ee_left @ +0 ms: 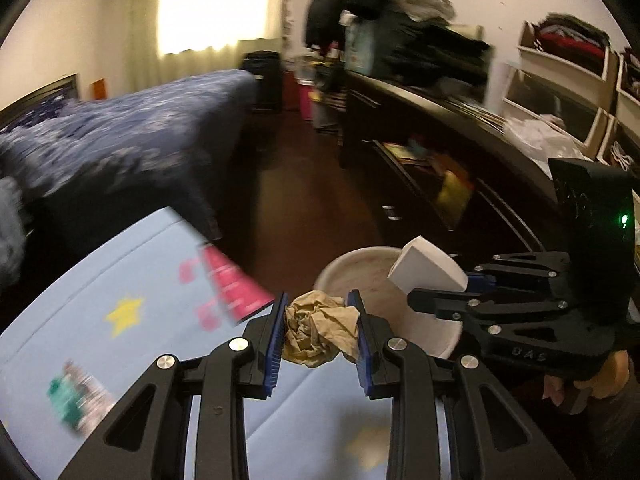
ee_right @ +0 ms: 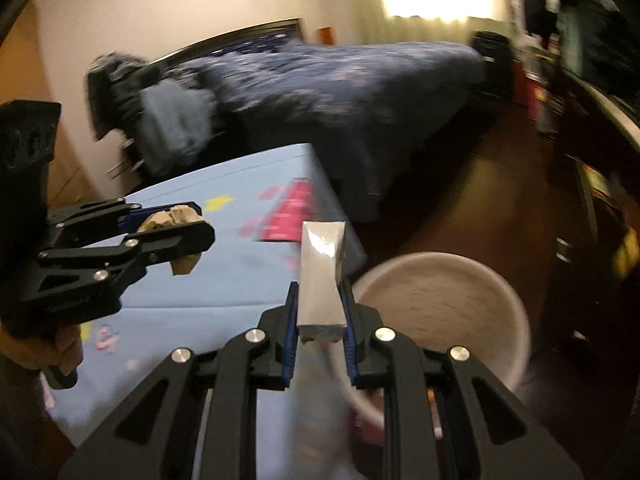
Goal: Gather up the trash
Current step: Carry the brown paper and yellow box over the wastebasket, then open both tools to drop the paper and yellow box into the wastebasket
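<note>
Left hand-held gripper (ee_left: 318, 332) was clamped on a crumpled brown paper wad (ee_left: 320, 330), its blue pads (ee_left: 273, 344) pressed against both sides of the wad. It hung above the near edge of a light blue surface (ee_left: 120, 280) printed with a yellow star (ee_left: 124, 314) and pink marks (ee_left: 234, 284). In the right wrist view the same gripper (ee_right: 176, 228) appeared at the left, over that surface (ee_right: 224, 280), with the wad (ee_right: 172, 218) poking out between and below its fingers.

Right hand-held gripper (ee_right: 320, 308) was closed on a white carton (ee_right: 322, 276), which stood upright between the pads and rose past the fingertips. In the left wrist view this gripper (ee_left: 440, 288) came in from the right, the carton (ee_left: 428, 270) tilted over the rim of a round pale bin (ee_left: 360, 276). The bin (ee_right: 440, 300) sat on the dark wooden floor (ee_left: 312, 208) just beside the surface's corner, right of the left gripper and ahead-right of the right one; its inside looked pale, and what lay in it could not be made out through the blur.

Beyond the surface stood a bed (ee_left: 132, 140) with a dark blue patterned cover. A dark dresser (ee_left: 420, 120) ran along the right wall with an open drawer (ee_left: 432, 176), clothes (ee_left: 400, 12) heaped on top, and white bins (ee_left: 568, 80) further right. A bright curtained window (ee_left: 212, 8) lit the far wall.
</note>
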The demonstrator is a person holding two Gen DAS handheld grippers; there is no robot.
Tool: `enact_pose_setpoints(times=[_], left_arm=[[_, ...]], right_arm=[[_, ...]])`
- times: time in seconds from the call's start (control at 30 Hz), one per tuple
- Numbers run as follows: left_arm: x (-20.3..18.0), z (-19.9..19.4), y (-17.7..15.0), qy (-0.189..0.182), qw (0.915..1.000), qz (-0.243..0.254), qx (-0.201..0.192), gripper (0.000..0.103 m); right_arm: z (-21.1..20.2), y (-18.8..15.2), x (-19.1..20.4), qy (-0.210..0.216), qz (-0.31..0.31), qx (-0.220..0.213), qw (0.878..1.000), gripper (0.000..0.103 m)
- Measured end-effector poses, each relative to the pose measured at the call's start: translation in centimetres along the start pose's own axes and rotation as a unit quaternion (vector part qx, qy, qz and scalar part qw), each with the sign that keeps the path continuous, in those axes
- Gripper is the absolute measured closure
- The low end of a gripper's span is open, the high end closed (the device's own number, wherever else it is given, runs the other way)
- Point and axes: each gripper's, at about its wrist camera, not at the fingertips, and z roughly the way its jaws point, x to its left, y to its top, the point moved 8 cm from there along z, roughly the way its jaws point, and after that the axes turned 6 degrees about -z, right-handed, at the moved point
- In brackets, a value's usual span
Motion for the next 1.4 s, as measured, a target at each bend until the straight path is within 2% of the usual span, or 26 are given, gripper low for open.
enact_pose_setpoints(times=[0.07,0.23,0.4,0.6,0.73,0.83,1.0,1.17,1.23,1.3,1.4], left_arm=[[-1.4,1.6,0.6,-0.005,0.9999,0.011,0.007,0.073],[-3.7,5.1,1.6,-0.01,0.9994,0.024,0.025,0.072],[-4.4,7.7,1.5,-0.005,0.9985,0.029,0.045,0.071],[-4.3,9.7,1.8,-0.009,0.9983,0.016,0.055,0.066],[-4.0,10.1,2.1,-0.01,0.9985,0.012,0.053,0.052],[-4.0,10.1,2.4,-0.014,0.9988,0.008,0.046,0.032],[-4.2,10.2,2.8,-0.016,0.9989,0.011,0.043,0.028],[-3.1,7.7,3.6,-0.023,0.9995,-0.013,0.019,0.028],[-1.9,5.4,3.7,-0.015,0.9996,-0.025,0.003,0.027],[0.0,2.8,3.1,0.01,0.9993,-0.034,-0.012,0.021],[4.4,-1.8,0.5,0.09,0.995,-0.035,-0.025,0.014]], right_arm=[[0.1,-0.8,-2.4,-0.025,0.009,0.004,1.0,0.082],[0.5,-2.7,-6.3,-0.044,0.04,0.01,0.998,0.082],[1.3,-3.3,-7.7,-0.071,0.039,0.009,0.997,0.08],[2.1,-3.3,-8.7,-0.068,0.06,0.008,0.996,0.076],[1.6,-3.4,-9.3,-0.067,0.072,0.002,0.995,0.074],[1.1,-3.3,-9.3,-0.067,0.075,-0.004,0.995,0.072],[0.4,-3.2,-9.3,-0.065,0.082,-0.012,0.995,0.071],[-0.7,-3.1,-8.7,-0.058,0.086,-0.02,0.994,0.071],[-1.2,-2.8,-7.9,-0.052,0.081,-0.025,0.995,0.067],[-1.8,-2.1,-6.0,-0.04,0.064,-0.034,0.997,0.057],[-2.4,-0.7,-1.8,-0.02,0.021,-0.047,0.998,0.05]])
